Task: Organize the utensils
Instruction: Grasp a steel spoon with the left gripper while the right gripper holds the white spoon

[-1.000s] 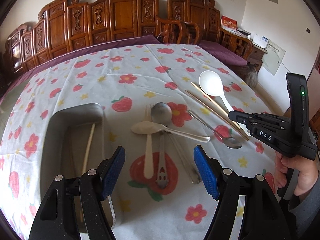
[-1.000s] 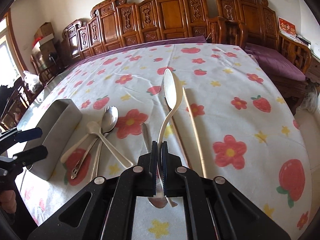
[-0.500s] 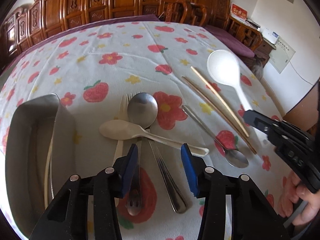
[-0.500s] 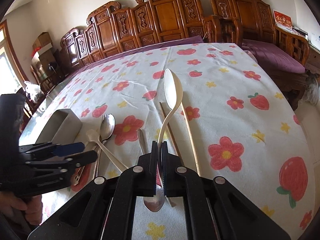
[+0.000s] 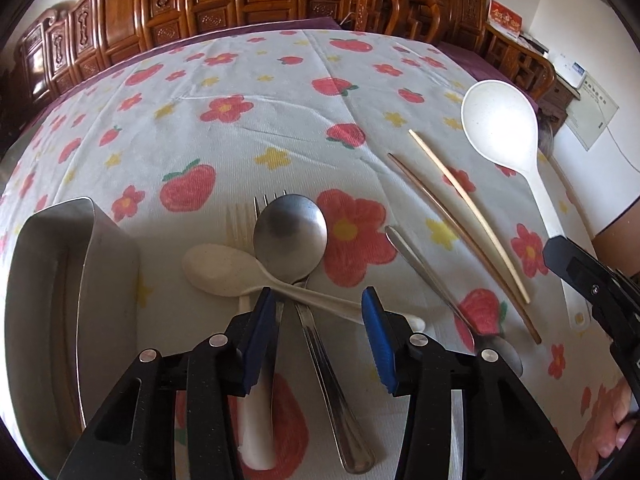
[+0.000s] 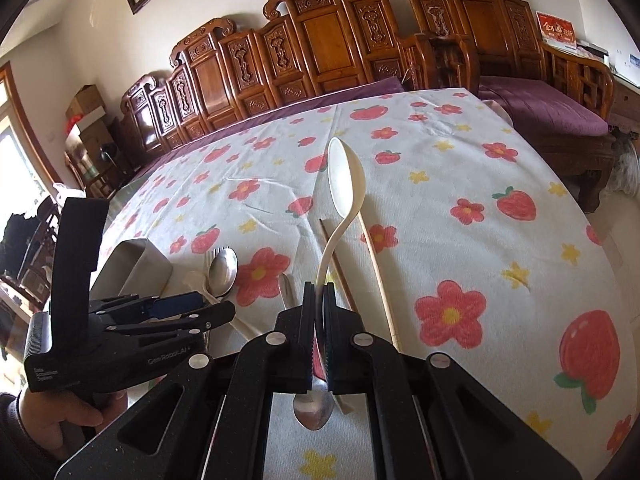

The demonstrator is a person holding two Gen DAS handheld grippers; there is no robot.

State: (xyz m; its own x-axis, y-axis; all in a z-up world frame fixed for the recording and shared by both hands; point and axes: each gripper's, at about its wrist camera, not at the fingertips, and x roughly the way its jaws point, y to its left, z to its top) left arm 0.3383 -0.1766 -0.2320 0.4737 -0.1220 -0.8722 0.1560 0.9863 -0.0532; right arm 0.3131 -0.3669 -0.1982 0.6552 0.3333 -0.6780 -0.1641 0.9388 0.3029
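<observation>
Carved wooden chairs ring the flowered tabletop (image 5: 280, 92). Right of the metal bin (image 5: 52, 300), left tongs (image 5: 318, 308), partly closed just now, straddle crossed spoons (image 5: 290, 240), gripping nothing; right tongs (image 6: 319, 320) clamp the white ladle (image 6: 346, 184).

Metal holder (image 5: 48, 280) cropped at left edge

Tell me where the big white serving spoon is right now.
The big white serving spoon is clamped by its handle in the right gripper, bowl raised above the tablecloth; in the left wrist view it sits far right, beside the chopsticks.
</observation>
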